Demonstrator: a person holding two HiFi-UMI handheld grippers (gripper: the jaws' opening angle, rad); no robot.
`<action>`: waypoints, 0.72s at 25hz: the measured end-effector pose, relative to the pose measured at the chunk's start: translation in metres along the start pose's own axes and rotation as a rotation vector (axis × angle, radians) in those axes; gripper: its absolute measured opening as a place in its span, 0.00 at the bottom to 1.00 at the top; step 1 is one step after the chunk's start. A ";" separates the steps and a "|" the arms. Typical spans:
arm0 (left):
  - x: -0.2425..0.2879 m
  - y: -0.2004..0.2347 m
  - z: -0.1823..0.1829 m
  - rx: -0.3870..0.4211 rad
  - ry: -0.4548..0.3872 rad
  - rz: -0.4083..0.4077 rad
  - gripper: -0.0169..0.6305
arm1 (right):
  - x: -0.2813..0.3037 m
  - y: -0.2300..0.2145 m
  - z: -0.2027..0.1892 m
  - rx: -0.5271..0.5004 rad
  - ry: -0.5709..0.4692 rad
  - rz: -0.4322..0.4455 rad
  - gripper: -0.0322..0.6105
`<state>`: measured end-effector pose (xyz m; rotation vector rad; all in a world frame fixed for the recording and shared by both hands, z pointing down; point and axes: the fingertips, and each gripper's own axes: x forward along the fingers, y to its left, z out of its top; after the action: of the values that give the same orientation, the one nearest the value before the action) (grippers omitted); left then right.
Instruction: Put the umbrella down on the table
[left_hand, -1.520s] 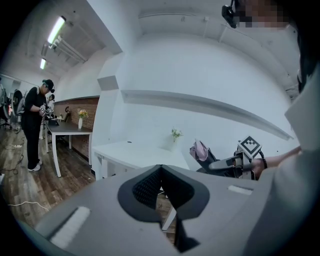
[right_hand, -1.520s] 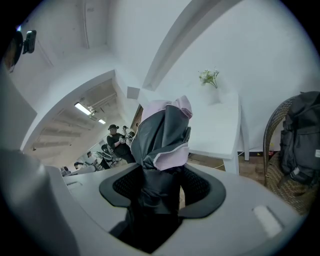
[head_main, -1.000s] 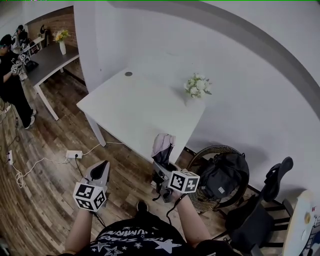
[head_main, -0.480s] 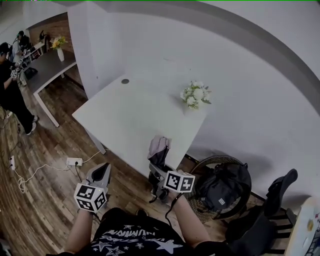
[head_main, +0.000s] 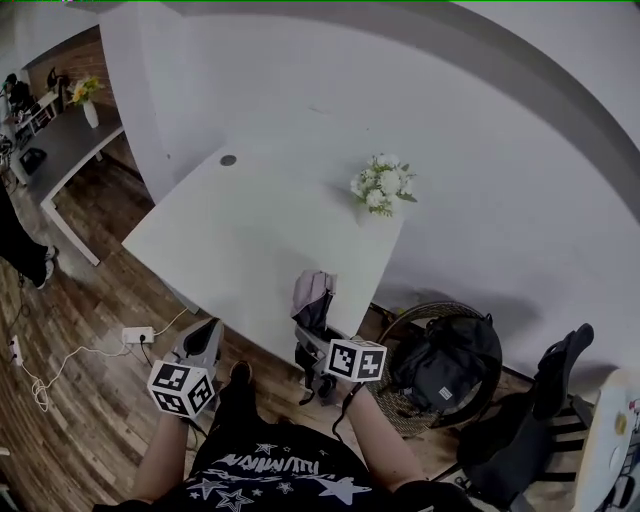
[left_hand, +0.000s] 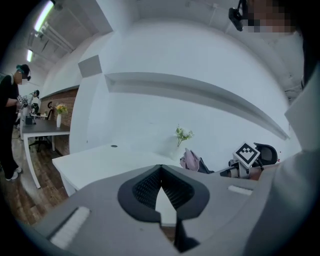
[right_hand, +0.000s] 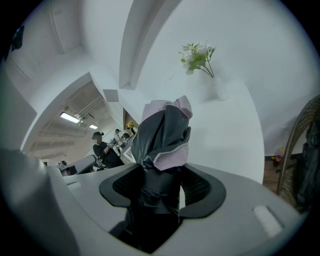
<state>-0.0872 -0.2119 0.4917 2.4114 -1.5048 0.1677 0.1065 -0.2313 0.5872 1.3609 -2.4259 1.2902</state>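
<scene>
The folded umbrella, dark grey with pink trim, stands upright at the near edge of the white table. My right gripper is shut on its lower part. In the right gripper view the umbrella rises out from between the jaws of the right gripper, with the table behind it. My left gripper hangs lower left over the floor, shut, holding nothing. In the left gripper view the left gripper has its tips together, and the umbrella shows beyond the table.
A vase of white flowers stands at the table's far right by the wall. A wicker basket with a black backpack and a dark chair sit to the right. A power strip and cable lie on the wood floor at left.
The view has closed in on the table. My right gripper has carried the umbrella up to the table's near edge. The left gripper has kept its place beside me.
</scene>
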 end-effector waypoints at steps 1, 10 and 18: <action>0.008 0.004 0.002 0.003 0.001 -0.018 0.03 | 0.003 -0.001 0.003 0.006 -0.007 -0.011 0.45; 0.089 0.046 0.026 -0.010 0.031 -0.150 0.03 | 0.038 -0.013 0.034 0.062 -0.054 -0.124 0.45; 0.158 0.066 0.037 0.023 0.103 -0.283 0.03 | 0.076 -0.036 0.056 0.136 -0.075 -0.243 0.45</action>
<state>-0.0772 -0.3859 0.5084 2.5580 -1.1093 0.2444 0.1039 -0.3304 0.6070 1.7065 -2.1644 1.3842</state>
